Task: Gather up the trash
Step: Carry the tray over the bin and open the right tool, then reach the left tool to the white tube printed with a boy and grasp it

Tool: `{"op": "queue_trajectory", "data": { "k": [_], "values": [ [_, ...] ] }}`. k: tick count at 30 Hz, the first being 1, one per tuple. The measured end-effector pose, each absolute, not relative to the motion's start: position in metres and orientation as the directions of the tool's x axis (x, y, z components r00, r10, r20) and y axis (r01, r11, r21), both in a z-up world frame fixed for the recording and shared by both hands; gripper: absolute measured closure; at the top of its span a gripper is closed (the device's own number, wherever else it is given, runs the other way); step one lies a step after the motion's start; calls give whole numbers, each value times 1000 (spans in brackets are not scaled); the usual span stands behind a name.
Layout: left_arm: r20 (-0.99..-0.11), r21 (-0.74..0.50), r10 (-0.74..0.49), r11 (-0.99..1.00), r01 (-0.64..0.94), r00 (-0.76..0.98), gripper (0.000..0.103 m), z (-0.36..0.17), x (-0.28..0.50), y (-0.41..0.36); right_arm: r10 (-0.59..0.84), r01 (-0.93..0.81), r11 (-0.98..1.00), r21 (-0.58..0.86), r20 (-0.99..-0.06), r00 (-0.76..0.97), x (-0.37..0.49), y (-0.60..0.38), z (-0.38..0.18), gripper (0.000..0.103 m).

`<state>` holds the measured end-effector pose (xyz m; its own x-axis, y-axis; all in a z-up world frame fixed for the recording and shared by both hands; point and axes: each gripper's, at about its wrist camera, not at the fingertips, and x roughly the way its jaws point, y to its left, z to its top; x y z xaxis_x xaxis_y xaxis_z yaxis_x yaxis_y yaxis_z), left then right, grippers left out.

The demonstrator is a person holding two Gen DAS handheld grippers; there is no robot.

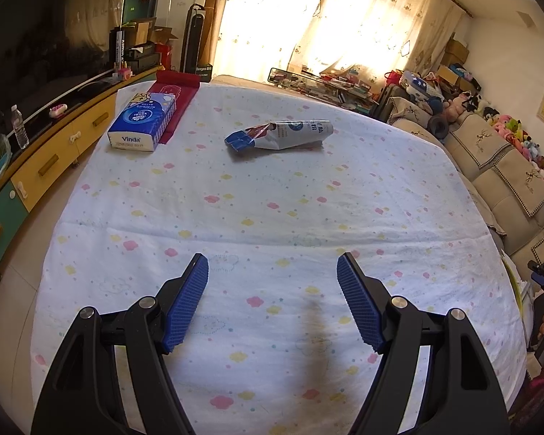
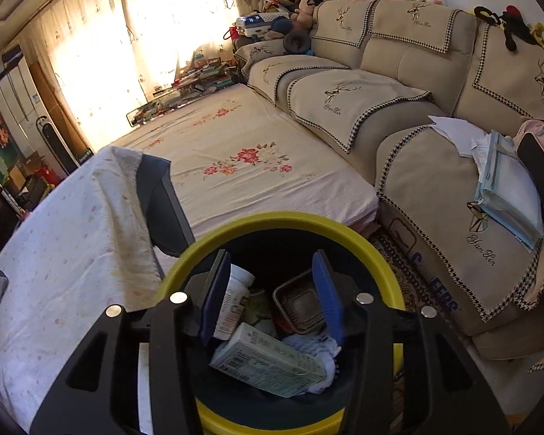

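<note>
A crushed blue-and-white milk carton [image 1: 279,136] lies on the white spotted tablecloth [image 1: 272,217], far ahead of my left gripper [image 1: 272,259]. That gripper hovers low over the cloth, open, with nothing between its blue pads. My right gripper [image 2: 272,253] hangs over a yellow-rimmed trash bin [image 2: 380,257] beside the table, its jaws apart and gripping nothing. Inside the bin lie a pale flat carton [image 2: 268,362], a white bottle [image 2: 235,297], a brown tray [image 2: 299,302] and white crumpled paper [image 2: 315,348].
A blue Vinda tissue pack [image 1: 141,123] sits at the table's far left, partly on a dark red cloth [image 1: 176,87]. A yellow TV cabinet [image 1: 54,152] runs along the left. A beige sofa [image 2: 417,108] and a floral-covered bed [image 2: 243,159] stand to the right.
</note>
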<state>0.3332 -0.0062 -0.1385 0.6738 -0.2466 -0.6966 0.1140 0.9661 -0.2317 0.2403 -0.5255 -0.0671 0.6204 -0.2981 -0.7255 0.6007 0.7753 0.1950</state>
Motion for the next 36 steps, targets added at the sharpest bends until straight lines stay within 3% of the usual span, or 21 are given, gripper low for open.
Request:
{"op": "queue_trajectory", "data": {
  "k": [3,8,13,22,32,36],
  "values": [
    [-702,-219,-240,969,117,670,30,-138,334,-8,-248,520,820,239,-669,700,253,-503,-45,57],
    [-744,-265,-296,954,142,599,30,-135,347,-10,-111,313,906,286,-553,826,293,-450,-7,49],
    [-741,-179,-271,962,208,614,28,-108,380,-17,13,159,940,301,-497,868,330,-406,3,43],
    [-759,-52,-260,938,342,597,27,-113,485,-37,68,122,949,290,-568,820,348,-390,-23,42],
    [-796,53,-235,891,451,557,28,-126,552,-68,93,136,930,342,-576,812,350,-396,-27,40],
    [-828,67,-230,866,496,512,43,-133,555,-80,127,127,919,372,-586,801,352,-394,-30,40]
  ]
}}
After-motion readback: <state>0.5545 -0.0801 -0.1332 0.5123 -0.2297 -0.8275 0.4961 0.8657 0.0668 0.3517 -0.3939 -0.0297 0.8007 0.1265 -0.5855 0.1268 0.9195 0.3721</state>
